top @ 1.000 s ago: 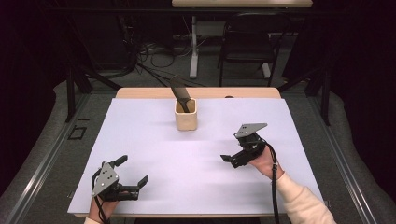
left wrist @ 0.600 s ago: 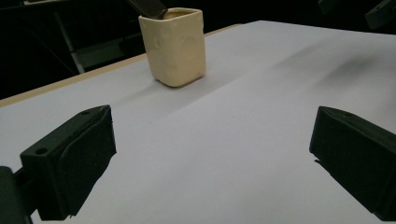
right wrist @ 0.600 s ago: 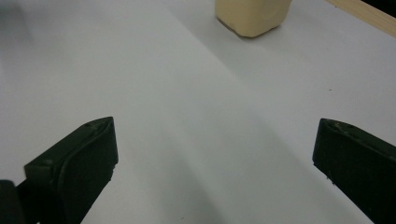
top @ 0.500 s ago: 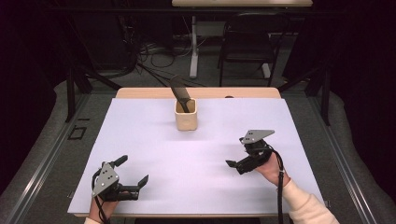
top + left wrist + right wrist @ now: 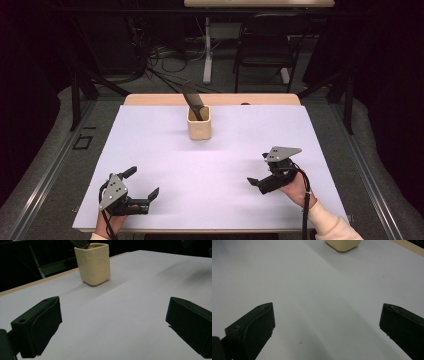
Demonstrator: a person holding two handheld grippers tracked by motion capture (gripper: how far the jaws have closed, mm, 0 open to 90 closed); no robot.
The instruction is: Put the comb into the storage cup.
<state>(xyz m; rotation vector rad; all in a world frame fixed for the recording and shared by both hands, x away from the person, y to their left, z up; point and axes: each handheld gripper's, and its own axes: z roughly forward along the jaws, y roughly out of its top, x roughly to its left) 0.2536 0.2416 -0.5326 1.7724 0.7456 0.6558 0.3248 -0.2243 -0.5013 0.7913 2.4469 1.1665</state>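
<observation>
The cream-coloured square cup (image 5: 199, 123) stands upright on the white table cover (image 5: 150, 150), toward the far edge and roughly on the centre line, with a dark flat tool (image 5: 193, 100) leaning out of it up and to the far left. That placement looks deliberate: the cup holds the tool on end so its upper part sticks free above the rim, where a claw could take it.

Both claws sit well back from the cup, on the near side of it. The left gripper (image 5: 142, 187) lies near and to the left of the cup, close to the near table edge, jaws spread wide with nothing between them; its own view looks along the cover straight at the cup (image 5: 93, 263). The right gripper (image 5: 260, 176) is near and to the right of the cup, also gaping wide and empty (its camera catches just the cup's base (image 5: 343, 244) at the top edge). I judge this a resting or ready stance, each claw aimed toward the cup.

What the tool is stays uncertain: its lower part is hidden inside the cup, and the left gripper view cuts off all but a ridged dark end (image 5: 79, 243), perhaps a comb or a brush. A small dark spot (image 5: 245, 104) on the bare wooden strip (image 5: 150, 99) beyond the cup is too small to name.
</observation>
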